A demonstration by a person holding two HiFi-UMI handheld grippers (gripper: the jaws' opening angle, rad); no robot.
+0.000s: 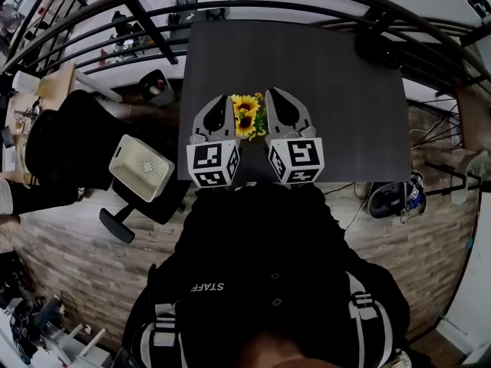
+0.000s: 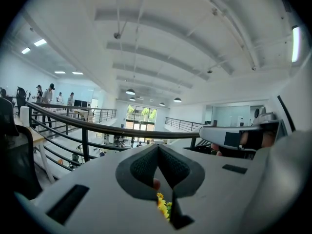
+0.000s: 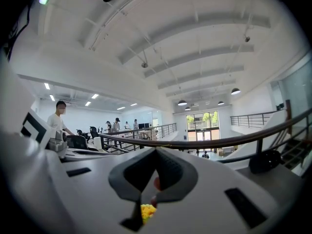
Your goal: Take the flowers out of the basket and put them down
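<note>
A small bunch of yellow sunflowers (image 1: 246, 115) lies on the dark table (image 1: 345, 121), near its front edge. My left gripper (image 1: 222, 100) and right gripper (image 1: 274, 94) stand side by side with the flowers between them, both tilted upward. In the left gripper view the jaws (image 2: 158, 148) are shut with nothing in them, and a bit of the flowers (image 2: 162, 206) shows below. The right gripper view shows shut, empty jaws (image 3: 156, 151) over a yellow bloom (image 3: 147, 211). A white perforated basket-like container (image 1: 141, 166) sits off the table to the left.
A black railing (image 1: 253, 6) curves behind the table. A black office chair (image 1: 69, 144) stands at the left, with a wooden desk (image 1: 54, 87) beyond it. Shoes and cables (image 1: 395, 198) lie on the floor at the right.
</note>
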